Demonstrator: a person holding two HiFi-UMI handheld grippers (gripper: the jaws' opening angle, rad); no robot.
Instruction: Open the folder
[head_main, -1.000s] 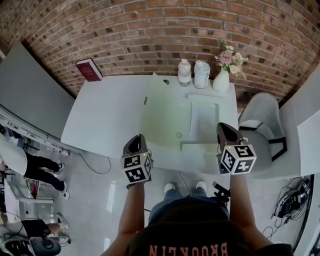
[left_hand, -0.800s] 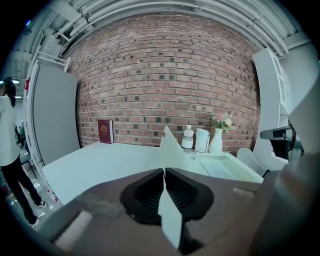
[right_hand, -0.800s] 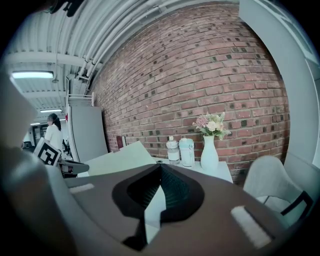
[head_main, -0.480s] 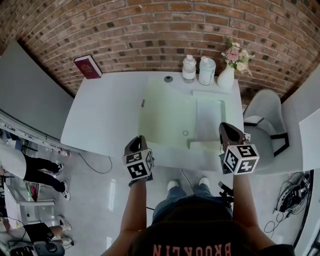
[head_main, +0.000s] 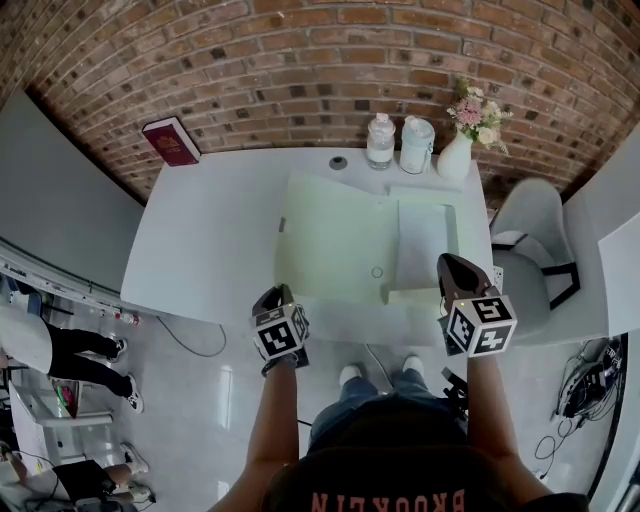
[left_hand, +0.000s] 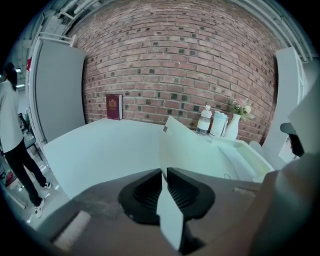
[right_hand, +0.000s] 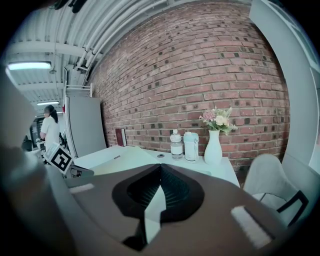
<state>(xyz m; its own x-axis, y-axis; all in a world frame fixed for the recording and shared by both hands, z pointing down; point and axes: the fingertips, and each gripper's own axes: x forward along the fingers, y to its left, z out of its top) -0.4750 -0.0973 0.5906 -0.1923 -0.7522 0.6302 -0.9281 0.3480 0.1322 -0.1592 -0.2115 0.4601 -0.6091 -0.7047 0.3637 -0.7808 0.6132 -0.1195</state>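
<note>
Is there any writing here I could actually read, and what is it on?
"BROOKLYN", upside down in the head view: on the person's dark shirt.
Red book: gold emblem, any lettering too small to read.
Bottles: any labels too blurred to read.
Marker cubes: black-and-white squares only, no words.

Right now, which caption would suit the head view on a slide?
Pale green folder open on a white table, with a red book, two containers and a flower vase behind.
</note>
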